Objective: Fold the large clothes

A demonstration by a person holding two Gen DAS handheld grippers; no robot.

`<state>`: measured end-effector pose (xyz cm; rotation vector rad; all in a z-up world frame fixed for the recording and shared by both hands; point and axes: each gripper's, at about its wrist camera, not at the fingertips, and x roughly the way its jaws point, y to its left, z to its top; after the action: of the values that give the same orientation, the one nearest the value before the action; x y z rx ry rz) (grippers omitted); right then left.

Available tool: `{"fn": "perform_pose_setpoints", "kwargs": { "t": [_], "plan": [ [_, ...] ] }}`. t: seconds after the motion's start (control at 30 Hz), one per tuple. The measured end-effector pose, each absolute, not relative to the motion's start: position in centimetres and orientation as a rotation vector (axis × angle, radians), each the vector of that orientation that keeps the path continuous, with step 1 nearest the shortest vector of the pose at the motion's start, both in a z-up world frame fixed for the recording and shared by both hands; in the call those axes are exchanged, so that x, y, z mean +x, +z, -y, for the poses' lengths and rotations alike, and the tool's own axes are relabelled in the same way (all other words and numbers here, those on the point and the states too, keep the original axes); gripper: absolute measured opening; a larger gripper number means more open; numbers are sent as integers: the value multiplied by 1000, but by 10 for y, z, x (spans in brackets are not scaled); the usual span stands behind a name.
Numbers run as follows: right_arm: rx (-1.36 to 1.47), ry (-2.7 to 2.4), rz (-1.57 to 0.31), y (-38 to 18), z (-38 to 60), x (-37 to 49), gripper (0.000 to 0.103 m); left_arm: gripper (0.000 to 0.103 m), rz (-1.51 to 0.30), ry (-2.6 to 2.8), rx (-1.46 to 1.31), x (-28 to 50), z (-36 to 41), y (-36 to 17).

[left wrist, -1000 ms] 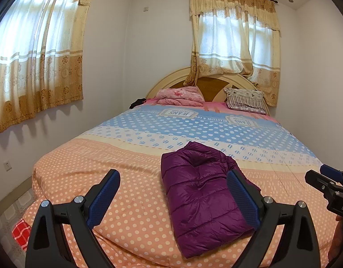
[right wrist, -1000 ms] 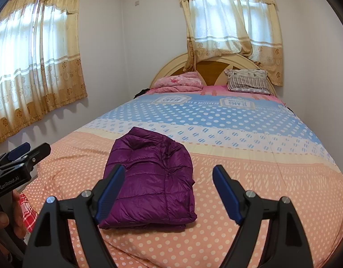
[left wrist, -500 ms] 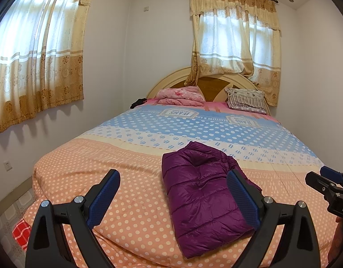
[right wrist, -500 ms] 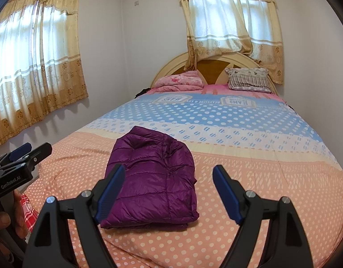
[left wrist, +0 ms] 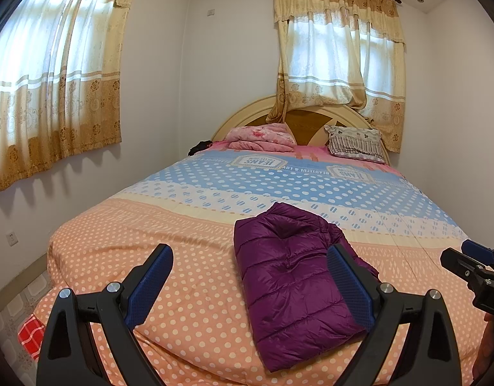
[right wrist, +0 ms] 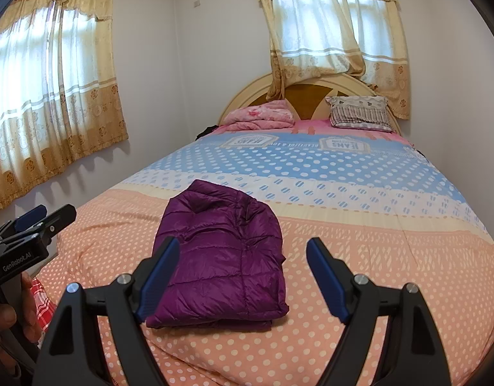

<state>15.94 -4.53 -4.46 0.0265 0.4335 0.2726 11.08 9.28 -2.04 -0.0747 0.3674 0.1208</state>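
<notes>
While the left gripper [left wrist: 250, 276] hangs with jaws spread wide and empty, the left wrist view shows the folded purple jacket [left wrist: 292, 289] lying on the bed [left wrist: 150, 244] near its foot end. From the right wrist view, the right gripper [right wrist: 242, 275] stands wide apart too, holding nothing, short of the jacket [right wrist: 221, 257]

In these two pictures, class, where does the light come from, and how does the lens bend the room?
Left wrist view: daylight glows through the curtains, leaving the purple jacket glossy; walls bow outward. Right wrist view: same window light, dark rounded corners, sharp focus throughout.
</notes>
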Motion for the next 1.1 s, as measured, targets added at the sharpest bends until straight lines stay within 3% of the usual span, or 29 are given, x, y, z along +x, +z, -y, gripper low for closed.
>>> {"fn": "perform_pose_setpoints", "kwargs": {
  "t": [1.1],
  "plan": [
    [12, 289, -443, -49, 44, 160, 84, 97, -394, 158, -66, 118, -97, -25]
  ]
}}
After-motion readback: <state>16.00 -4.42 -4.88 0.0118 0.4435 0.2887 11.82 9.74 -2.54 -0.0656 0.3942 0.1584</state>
